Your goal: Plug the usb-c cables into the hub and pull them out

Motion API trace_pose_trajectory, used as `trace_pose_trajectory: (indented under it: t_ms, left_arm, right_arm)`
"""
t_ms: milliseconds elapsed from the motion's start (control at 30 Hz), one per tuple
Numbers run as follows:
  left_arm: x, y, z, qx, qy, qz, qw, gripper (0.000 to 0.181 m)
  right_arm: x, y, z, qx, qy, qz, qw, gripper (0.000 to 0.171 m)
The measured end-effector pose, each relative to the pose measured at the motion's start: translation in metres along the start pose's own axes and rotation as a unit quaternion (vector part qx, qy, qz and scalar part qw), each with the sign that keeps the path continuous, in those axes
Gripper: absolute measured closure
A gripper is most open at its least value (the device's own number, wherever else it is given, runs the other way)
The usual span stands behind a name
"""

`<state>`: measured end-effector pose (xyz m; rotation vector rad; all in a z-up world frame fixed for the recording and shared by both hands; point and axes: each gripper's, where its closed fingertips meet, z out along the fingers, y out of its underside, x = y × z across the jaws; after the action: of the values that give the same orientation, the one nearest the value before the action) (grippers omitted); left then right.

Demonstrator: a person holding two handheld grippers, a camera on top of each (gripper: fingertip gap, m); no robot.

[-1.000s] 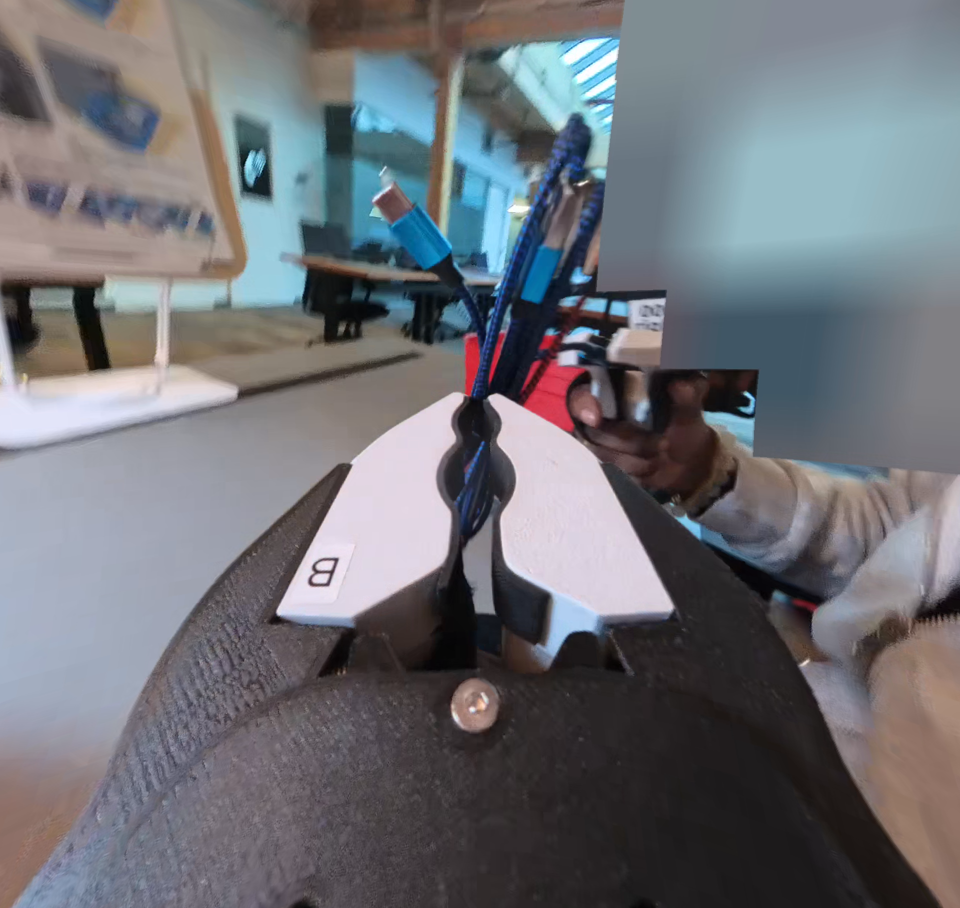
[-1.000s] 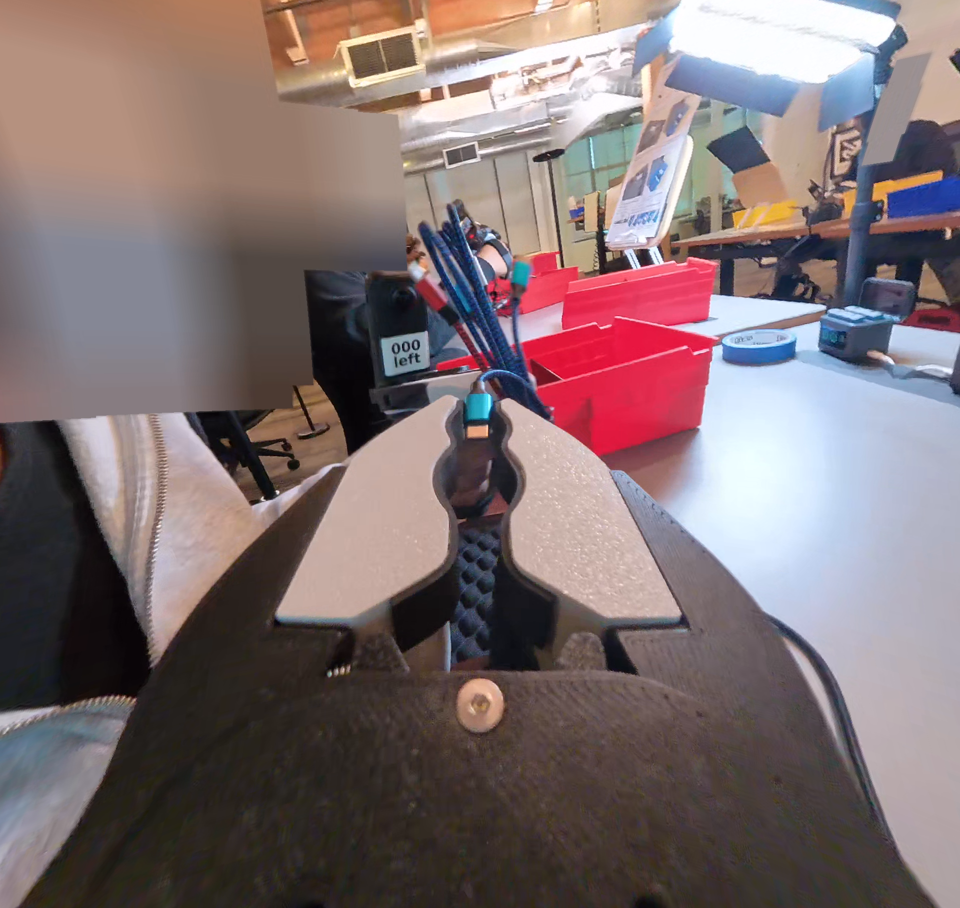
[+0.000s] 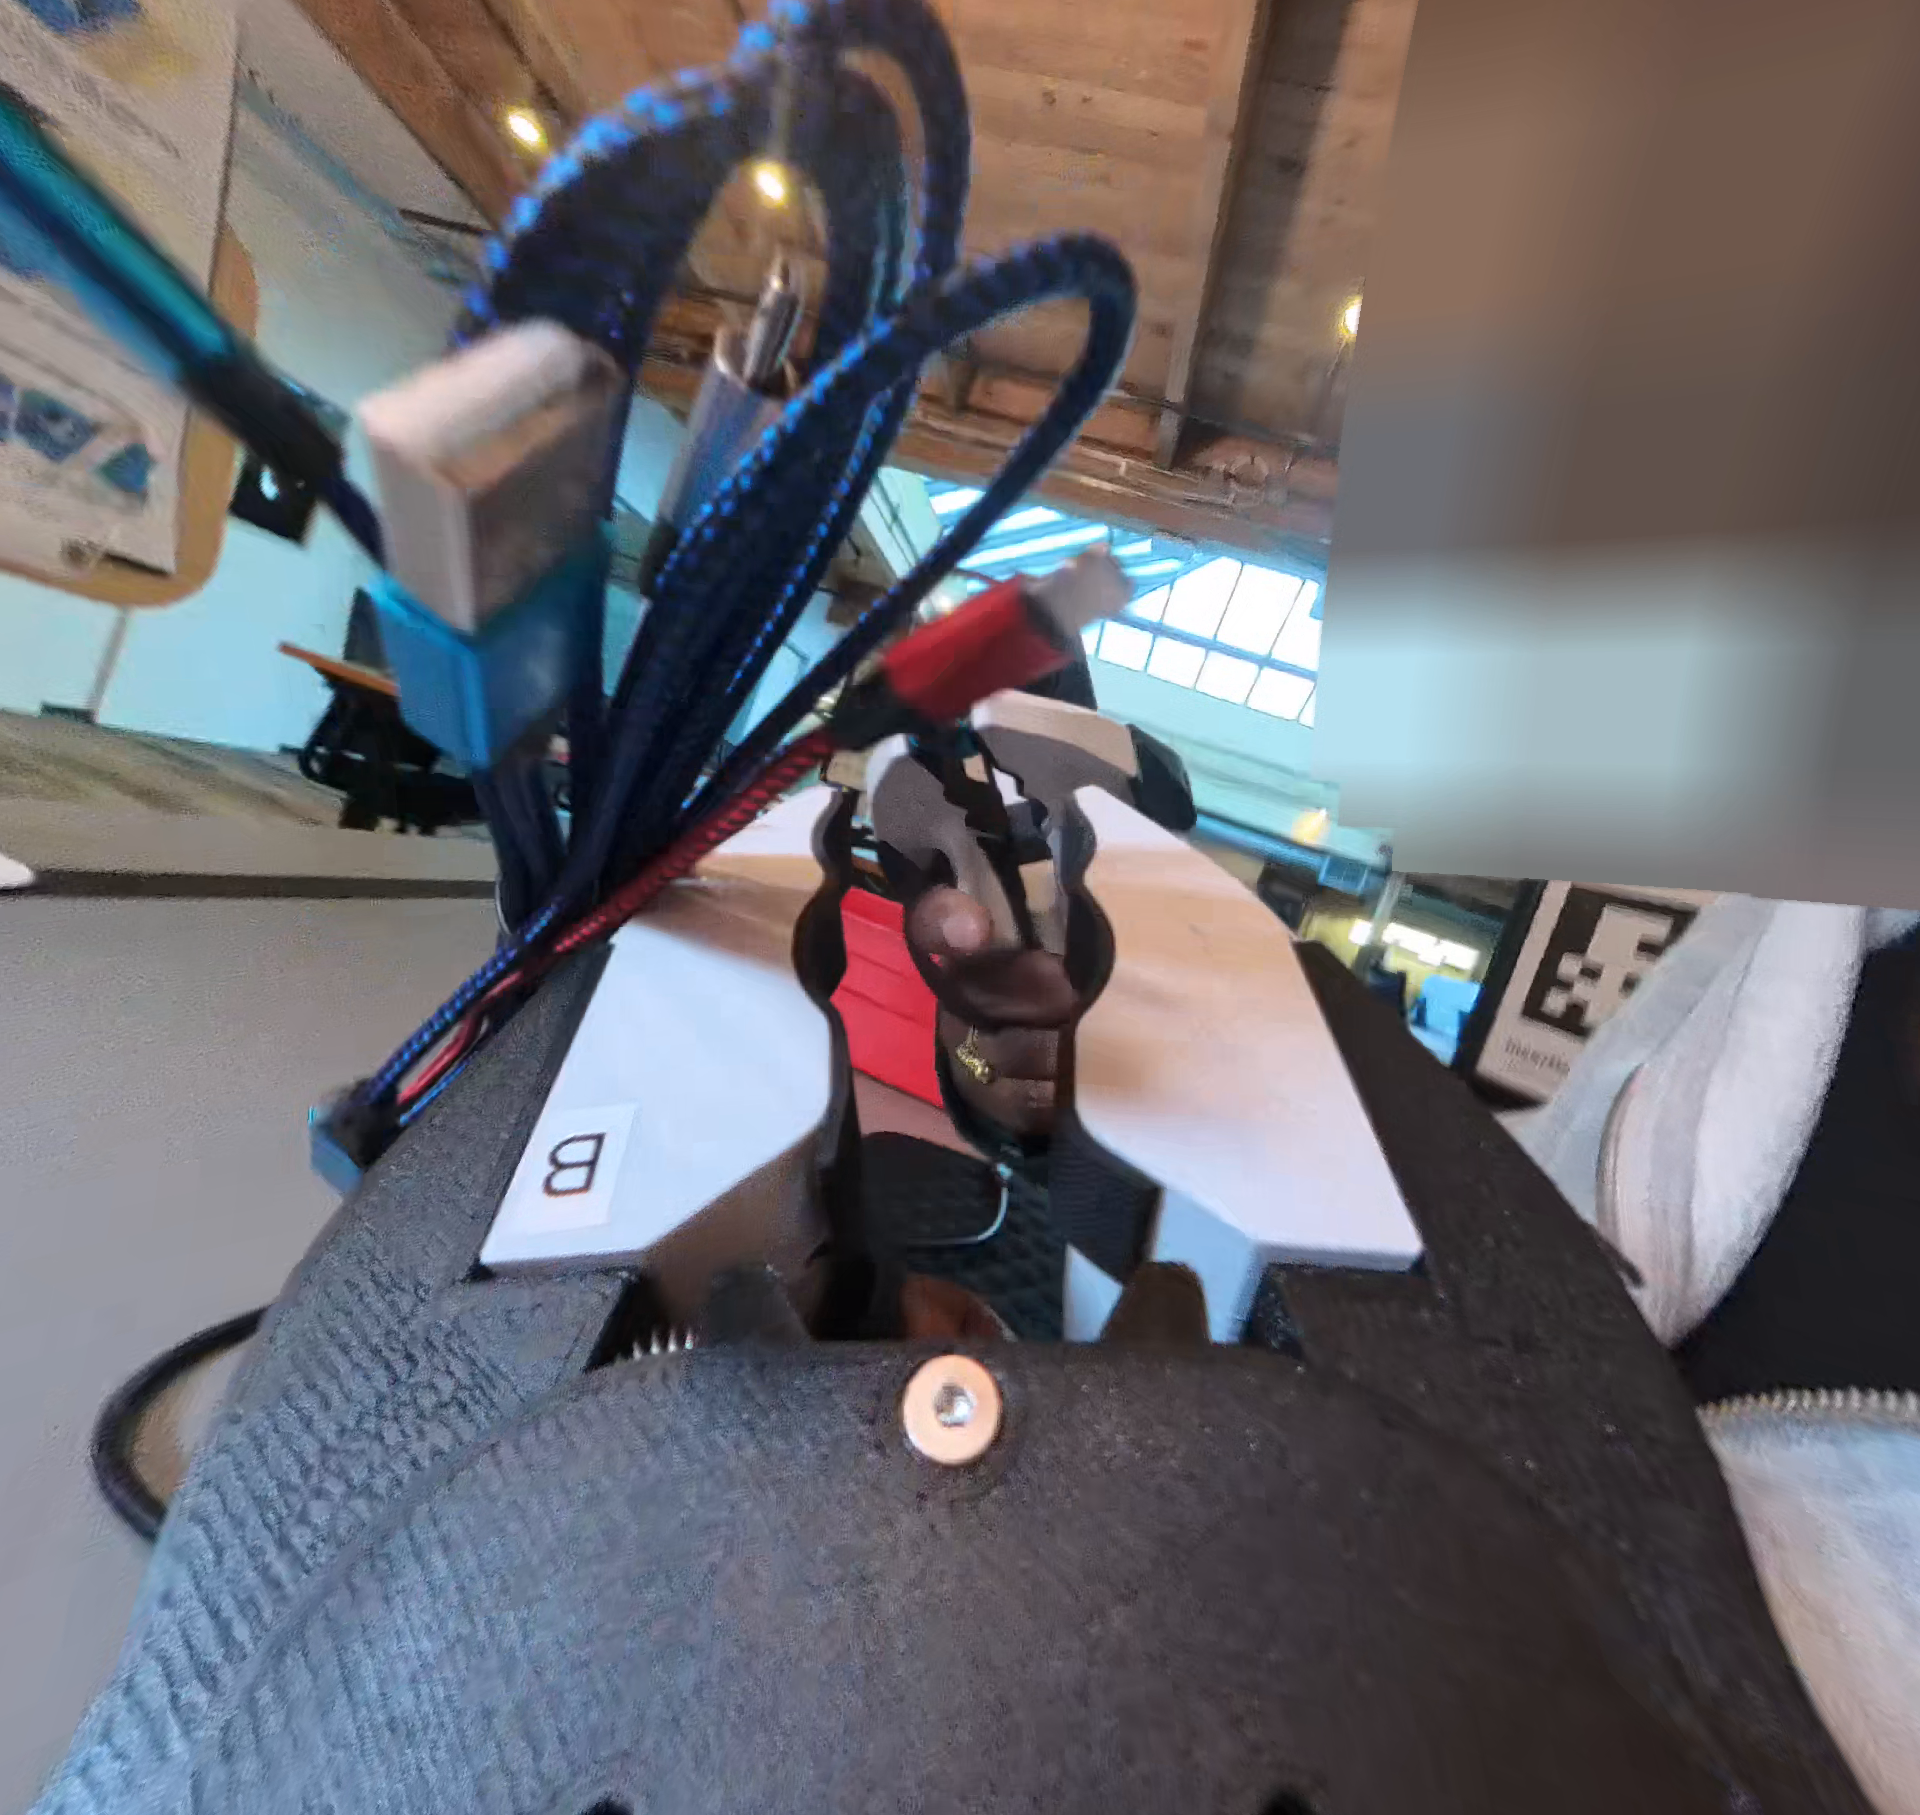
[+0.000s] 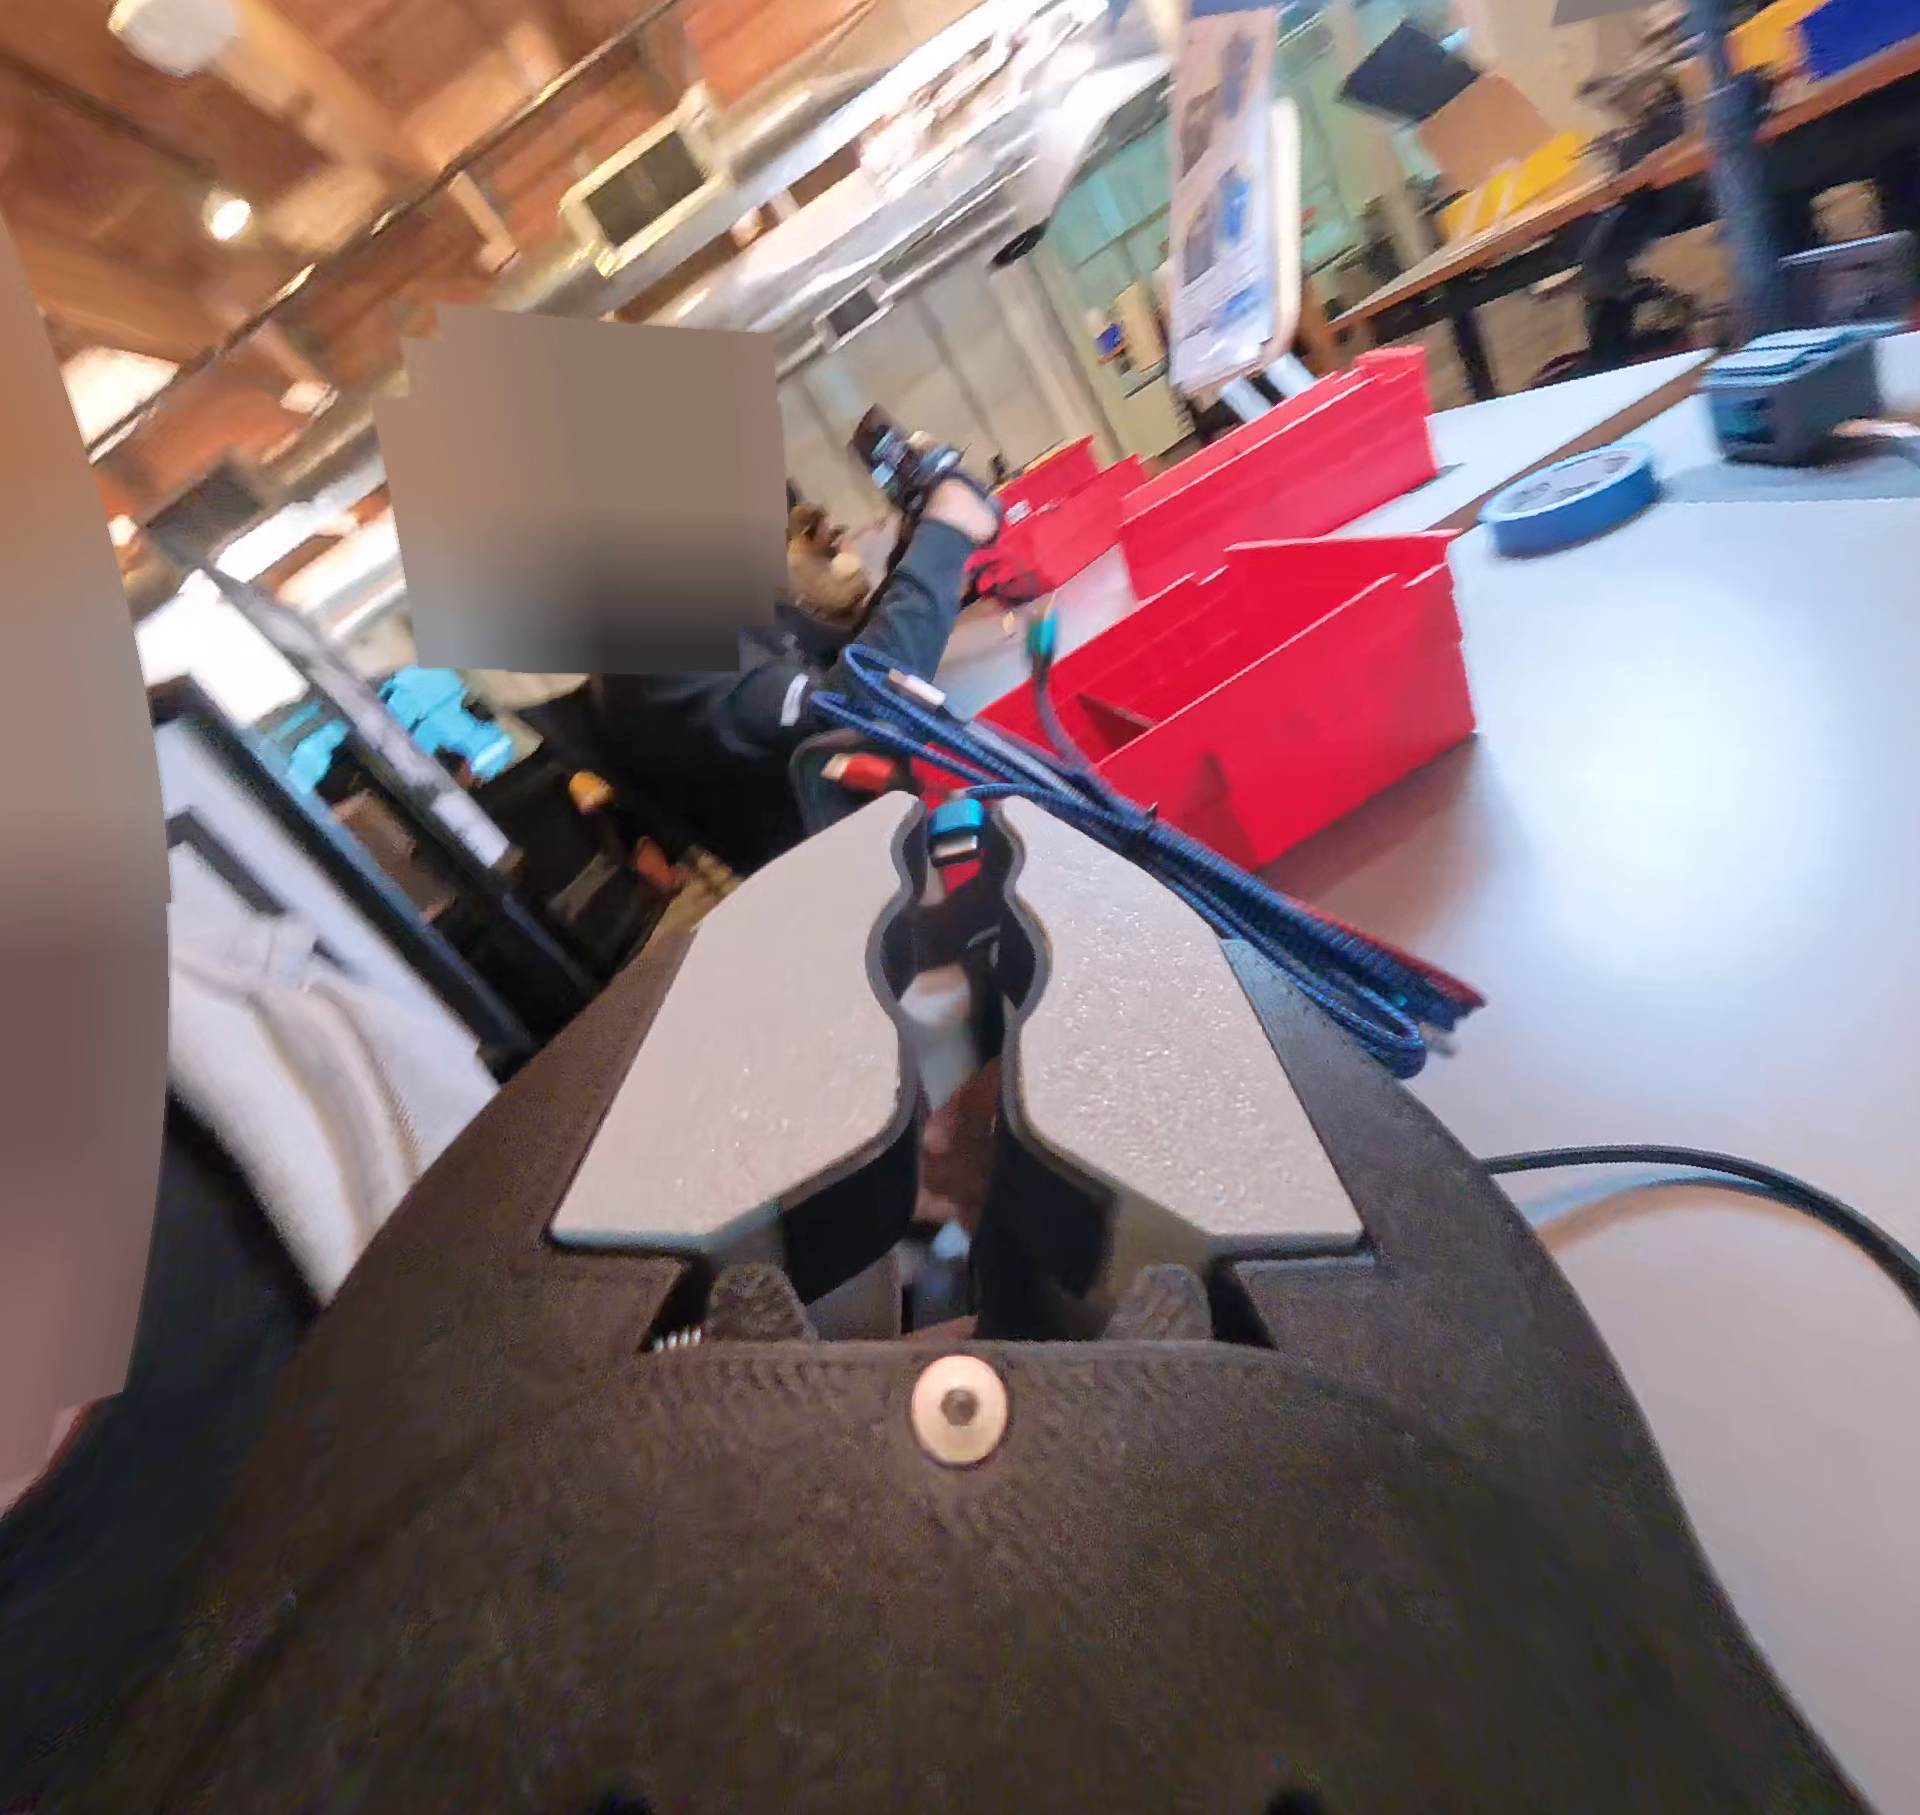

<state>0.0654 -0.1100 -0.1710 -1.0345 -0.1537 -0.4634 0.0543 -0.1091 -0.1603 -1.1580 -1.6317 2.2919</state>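
Left gripper spread, empty; cable bundle draped off its left side. Right gripper pinches a blue plug. No hub visible; plugging apparently not begun.

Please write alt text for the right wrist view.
The right gripper is shut on a blue cable plug above a grey table. The braided cable bundle trails right past a red bin; blue tape lies beyond.
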Motion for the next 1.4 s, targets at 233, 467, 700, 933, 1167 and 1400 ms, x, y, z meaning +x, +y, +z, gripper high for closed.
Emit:
trace_pose_trajectory:
  t_ms: [233, 467, 700, 933, 1167, 1400]
  left_arm:
    - [0.019, 0.013, -0.001, -0.027, 0.047, 0.065, 0.996, 0.158]
    - [0.019, 0.014, 0.000, -0.011, 0.064, 0.011, 0.998, 0.159]
    - [0.021, 0.012, -0.001, 0.034, 0.080, -0.018, 0.996, 0.162]
    - [0.026, 0.014, -0.004, 0.020, 0.101, -0.005, 0.995, 0.172]
    - [0.026, 0.014, -0.006, 0.022, 0.094, 0.028, 0.995, 0.174]
    - [0.025, 0.011, -0.007, 0.032, 0.093, 0.013, 0.995, 0.174]
  right_arm:
    - [-0.015, 0.020, -0.007, -0.073, -0.047, -0.041, 0.995, 0.161]
    - [-0.016, 0.024, -0.015, -0.095, -0.038, -0.080, 0.991, 0.161]
    - [-0.018, 0.030, -0.016, -0.101, -0.052, -0.069, 0.991, 0.161]
    - [-0.021, 0.036, -0.017, -0.118, -0.072, -0.057, 0.989, 0.162]
    - [-0.021, 0.037, -0.018, -0.105, -0.069, -0.080, 0.989, 0.155]
    - [-0.019, 0.035, -0.021, -0.064, -0.039, -0.187, 0.980, 0.154]
